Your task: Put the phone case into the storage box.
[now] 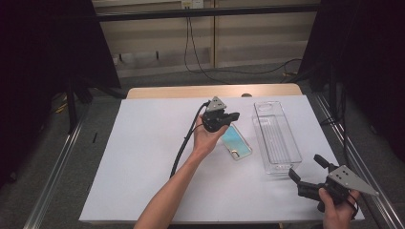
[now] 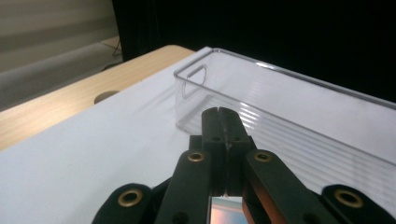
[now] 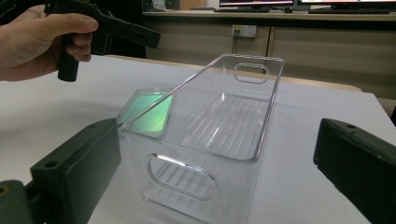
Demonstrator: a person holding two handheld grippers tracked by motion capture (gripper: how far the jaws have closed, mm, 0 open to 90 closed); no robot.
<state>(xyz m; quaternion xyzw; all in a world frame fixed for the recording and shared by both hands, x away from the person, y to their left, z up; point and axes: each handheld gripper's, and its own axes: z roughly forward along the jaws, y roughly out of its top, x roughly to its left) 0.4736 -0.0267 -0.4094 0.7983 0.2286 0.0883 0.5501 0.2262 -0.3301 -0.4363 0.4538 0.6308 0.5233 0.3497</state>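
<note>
A clear plastic bin (image 1: 276,136) lies lengthwise on the white sheet, right of centre. A phone with a blue-green iridescent back (image 1: 236,141) lies flat just left of it. My left gripper (image 1: 233,116) hovers over the phone's far end, its jaws shut with nothing between them. In the left gripper view the shut tips (image 2: 222,112) point at the bin (image 2: 299,121), and a sliver of the phone (image 2: 226,207) shows below them. My right gripper (image 1: 306,167) stands open at the bin's near end. Its own view looks into the bin (image 3: 219,126), with the phone (image 3: 149,112) seen through the wall.
A white sheet (image 1: 143,157) covers most of a wooden table (image 1: 167,91), which has a small hole (image 1: 246,95) near its far edge. The left gripper's cable (image 1: 184,143) trails across the sheet. Metal rails run along both sides of the table, and cables lie on the floor beyond.
</note>
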